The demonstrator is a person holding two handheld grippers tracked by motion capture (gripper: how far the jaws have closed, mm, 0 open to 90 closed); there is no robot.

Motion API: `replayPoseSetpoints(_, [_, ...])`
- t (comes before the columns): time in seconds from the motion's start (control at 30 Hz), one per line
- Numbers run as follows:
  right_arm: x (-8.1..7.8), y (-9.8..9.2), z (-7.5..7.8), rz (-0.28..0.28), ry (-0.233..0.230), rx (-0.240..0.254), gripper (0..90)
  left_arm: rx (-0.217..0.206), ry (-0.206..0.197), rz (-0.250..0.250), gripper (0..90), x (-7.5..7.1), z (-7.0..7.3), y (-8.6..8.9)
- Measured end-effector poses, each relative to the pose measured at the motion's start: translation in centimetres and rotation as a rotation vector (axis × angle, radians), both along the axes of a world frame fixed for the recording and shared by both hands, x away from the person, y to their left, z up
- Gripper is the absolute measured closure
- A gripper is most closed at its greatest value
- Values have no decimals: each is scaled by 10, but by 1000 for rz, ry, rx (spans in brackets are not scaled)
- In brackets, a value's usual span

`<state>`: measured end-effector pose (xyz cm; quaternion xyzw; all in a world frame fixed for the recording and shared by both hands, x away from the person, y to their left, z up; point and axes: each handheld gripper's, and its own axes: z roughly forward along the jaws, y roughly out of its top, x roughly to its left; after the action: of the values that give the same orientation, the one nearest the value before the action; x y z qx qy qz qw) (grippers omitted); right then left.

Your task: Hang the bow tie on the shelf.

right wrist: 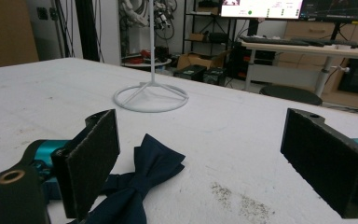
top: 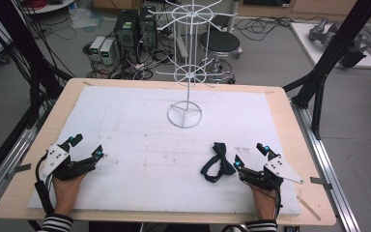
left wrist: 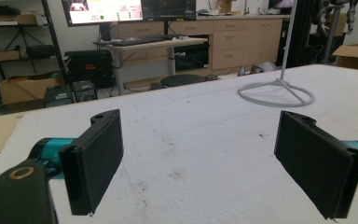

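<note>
From the high view we see the left gripper [top: 87, 147] resting low on the white foam board [top: 140, 130], its jaws spread wide with nothing between them, held by a hand with a striped sleeve [top: 57, 223]. The right gripper [top: 250, 154] sits at the other near corner of the board, its jaws equally wide apart and holding nothing; a dark bow tie [top: 217, 164] lies flat on the board just beside its inner jaw, on the side toward the left gripper. A white wire stand [top: 186, 72] rises ahead of both grippers, between them and well apart from each. In the left gripper view we look along the two black pads [left wrist: 95, 161], far apart, with bare board between them; the ring base of the stand [left wrist: 277, 92] lies ahead and toward the right-hand jaw. In the right gripper view the jaws again stand wide open and grip nothing; the bow tie [right wrist: 142, 177] lies just beside the left-hand pad [right wrist: 91, 163] and partly behind it, one wing reaching into the gap, though we cannot tell whether cloth and pad touch. The stand's base [right wrist: 150, 98] sits farther ahead.
</note>
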<state>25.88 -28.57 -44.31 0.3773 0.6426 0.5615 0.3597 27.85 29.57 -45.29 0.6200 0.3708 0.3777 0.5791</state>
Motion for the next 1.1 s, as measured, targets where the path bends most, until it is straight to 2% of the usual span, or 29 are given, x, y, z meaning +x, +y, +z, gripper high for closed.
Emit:
replayPoseSetpoints(0.37, [-2, 0, 12, 21, 0, -2, 106, -3, 1, -1, 158, 0, 0, 0])
replayPoseSetpoints(0.57, [-5, -1, 22, 53, 7, 18, 106, -2, 1, -1, 158, 0, 0, 0])
replayPoseSetpoints(0.77, [-5, 3, 32, 94, 22, -17, 107, -3, 1, -1, 158, 0, 0, 0])
replayPoseSetpoints(0.9, [-5, 7, 38, 123, 49, -39, 107, -3, 1, -1, 158, 0, 0, 0])
replayPoseSetpoints(1.1, [-2, 15, 45, 156, 125, -101, 107, -4, 1, -2, 159, 0, 0, 0])
